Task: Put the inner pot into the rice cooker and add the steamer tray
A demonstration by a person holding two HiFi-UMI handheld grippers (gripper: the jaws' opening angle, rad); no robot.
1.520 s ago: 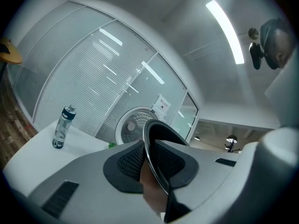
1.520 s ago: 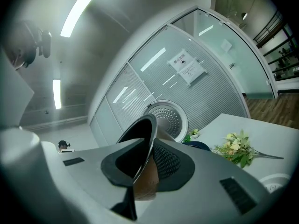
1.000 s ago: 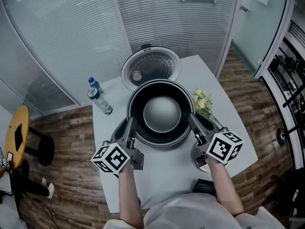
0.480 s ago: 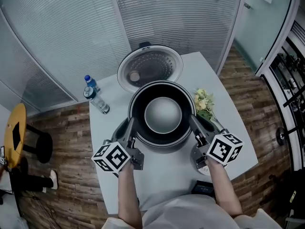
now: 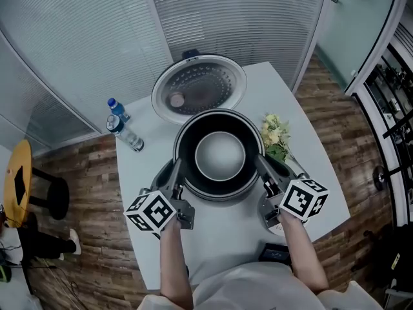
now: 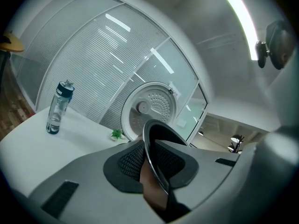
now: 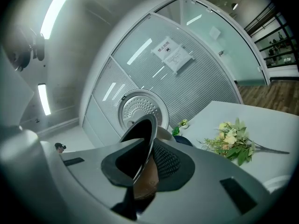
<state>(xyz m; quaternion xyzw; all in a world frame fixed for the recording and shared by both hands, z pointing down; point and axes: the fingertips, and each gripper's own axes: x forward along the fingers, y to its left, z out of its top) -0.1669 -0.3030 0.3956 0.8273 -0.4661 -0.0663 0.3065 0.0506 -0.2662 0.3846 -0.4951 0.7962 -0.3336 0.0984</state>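
Observation:
The dark inner pot, with a shiny round bottom, hangs level between my two grippers in the head view. My left gripper is shut on its left rim and my right gripper on its right rim. In the left gripper view the thin pot rim runs between the mesh pads; the right gripper view shows the pot rim held the same way. Behind the pot the rice cooker's open lid stands up, its perforated inner plate facing me. The cooker body is hidden under the pot.
A water bottle stands at the white table's left edge. A bunch of flowers lies at the right. A small dark object sits at the front edge. A small green plant is near the cooker. Glass walls with blinds stand behind.
Both grippers keep their hold and the pot has sunk a little toward the cooker. In the head view the lid and bottle have drifted left.

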